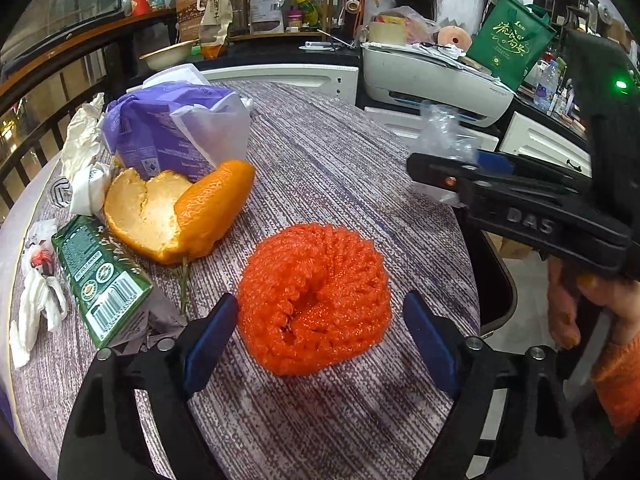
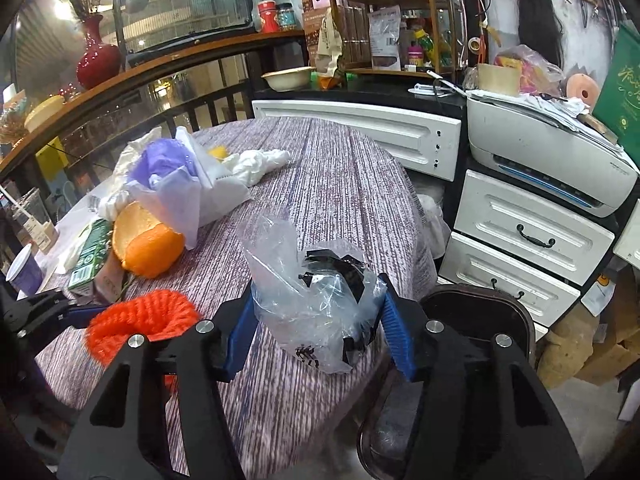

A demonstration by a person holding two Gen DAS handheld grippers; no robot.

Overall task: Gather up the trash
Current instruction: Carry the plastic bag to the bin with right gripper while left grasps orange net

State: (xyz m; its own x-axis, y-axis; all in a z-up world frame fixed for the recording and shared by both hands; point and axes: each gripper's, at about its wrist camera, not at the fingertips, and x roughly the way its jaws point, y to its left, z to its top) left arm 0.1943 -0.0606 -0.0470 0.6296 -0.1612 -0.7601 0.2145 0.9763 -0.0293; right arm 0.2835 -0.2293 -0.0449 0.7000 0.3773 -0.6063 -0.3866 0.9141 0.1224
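Observation:
An orange foam fruit net lies on the round table. My left gripper is open with its blue pads on either side of the net, not pressing it. My right gripper is shut on a crumpled clear plastic bag with black print, held above the table's right edge. It also shows in the left wrist view, with the bag between its fingers. The net shows in the right wrist view at lower left.
On the table's left lie an orange peel, a green carton, a purple-and-white bag and crumpled tissues. A dark bin stands beside the table. White drawers and a printer stand at right.

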